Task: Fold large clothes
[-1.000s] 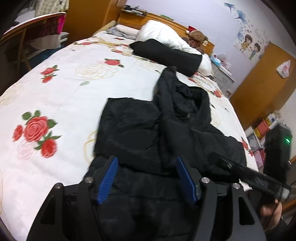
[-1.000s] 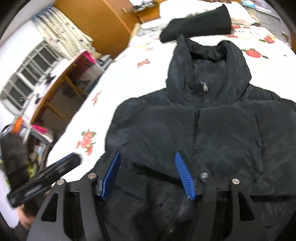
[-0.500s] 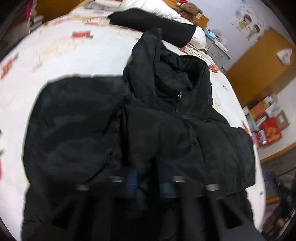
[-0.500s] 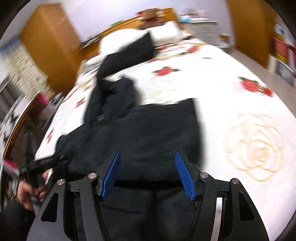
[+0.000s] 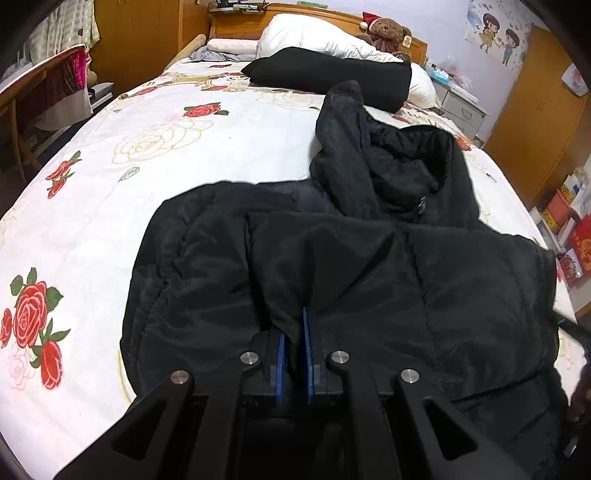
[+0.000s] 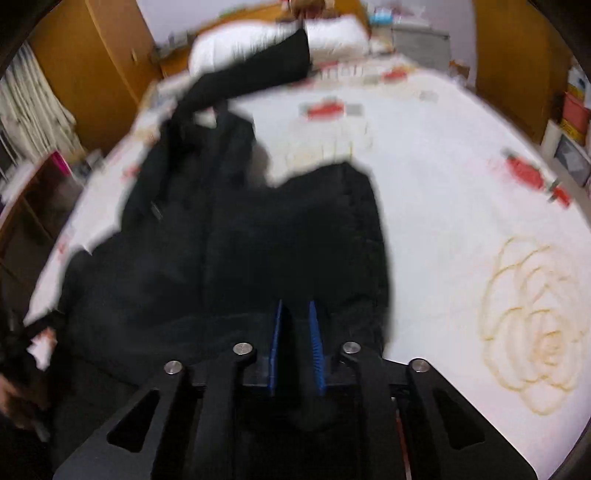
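A large black puffer jacket (image 5: 369, 266) lies on a white bedspread with red roses (image 5: 129, 166), its hood toward the headboard. My left gripper (image 5: 293, 332) is shut on a pinch of the jacket's fabric near its lower middle. In the blurred right wrist view the same jacket (image 6: 229, 240) lies left of centre, and my right gripper (image 6: 295, 317) is shut on its near edge, with black fabric between the blue pads.
A folded black garment (image 5: 328, 74) lies across white pillows (image 5: 314, 37) at the headboard, with a teddy bear (image 5: 386, 31) behind. A wooden desk and chair (image 5: 40, 96) stand left of the bed. Wardrobes, drawers and boxes (image 5: 569, 221) line the right side.
Both grippers were open above the jacket a second ago. Both have come down and closed on its fabric. The right gripper swung toward the jacket's right side.
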Available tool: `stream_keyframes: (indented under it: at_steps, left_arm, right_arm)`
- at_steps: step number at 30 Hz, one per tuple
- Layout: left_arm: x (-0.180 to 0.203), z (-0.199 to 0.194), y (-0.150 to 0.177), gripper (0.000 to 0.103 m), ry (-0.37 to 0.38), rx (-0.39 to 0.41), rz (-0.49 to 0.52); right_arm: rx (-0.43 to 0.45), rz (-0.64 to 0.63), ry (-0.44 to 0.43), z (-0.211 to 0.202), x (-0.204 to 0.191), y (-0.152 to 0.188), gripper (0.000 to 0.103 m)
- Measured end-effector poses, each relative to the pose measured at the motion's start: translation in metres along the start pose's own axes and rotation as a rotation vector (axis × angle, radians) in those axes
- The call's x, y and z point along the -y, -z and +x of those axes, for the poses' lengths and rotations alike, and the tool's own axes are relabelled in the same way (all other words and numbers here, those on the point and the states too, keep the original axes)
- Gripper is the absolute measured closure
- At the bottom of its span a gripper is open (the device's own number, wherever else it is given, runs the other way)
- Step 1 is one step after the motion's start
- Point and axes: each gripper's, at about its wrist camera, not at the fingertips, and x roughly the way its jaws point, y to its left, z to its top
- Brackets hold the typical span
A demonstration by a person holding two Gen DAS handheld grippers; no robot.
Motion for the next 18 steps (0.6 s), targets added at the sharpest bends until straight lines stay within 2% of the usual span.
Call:
stream_keyframes:
  at_steps: [5, 9, 11, 13, 15, 18]
  left_arm:
    - [0.000, 0.014, 0.010, 0.093, -0.022, 0.004, 0.023]
    - [-0.001, 0.011, 0.008, 0.089, -0.022, -0.003, 0.013]
    - [-0.003, 0.003, 0.005, 0.086, -0.011, -0.006, 0.010]
    - [-0.007, -0.009, 0.003, 0.075, -0.004, -0.014, -0.003]
    - [-0.012, -0.023, 0.002, 0.070, -0.009, -0.005, -0.020]
    - [-0.017, -0.051, -0.001, 0.069, -0.028, 0.056, -0.044]
  right_arm:
    - [-0.010, 0.000, 0.003, 0.020, -0.004, 0.003, 0.093]
    - [-0.021, -0.010, 0.020, 0.010, -0.007, -0.001, 0.093]
    - [0.015, -0.010, 0.015, -0.006, -0.005, -0.003, 0.092]
    - [0.066, -0.006, -0.019, -0.025, -0.005, -0.007, 0.091]
    - [0.106, -0.028, -0.019, -0.041, -0.004, -0.013, 0.091]
    - [0.154, -0.025, -0.016, -0.053, 0.008, -0.023, 0.091]
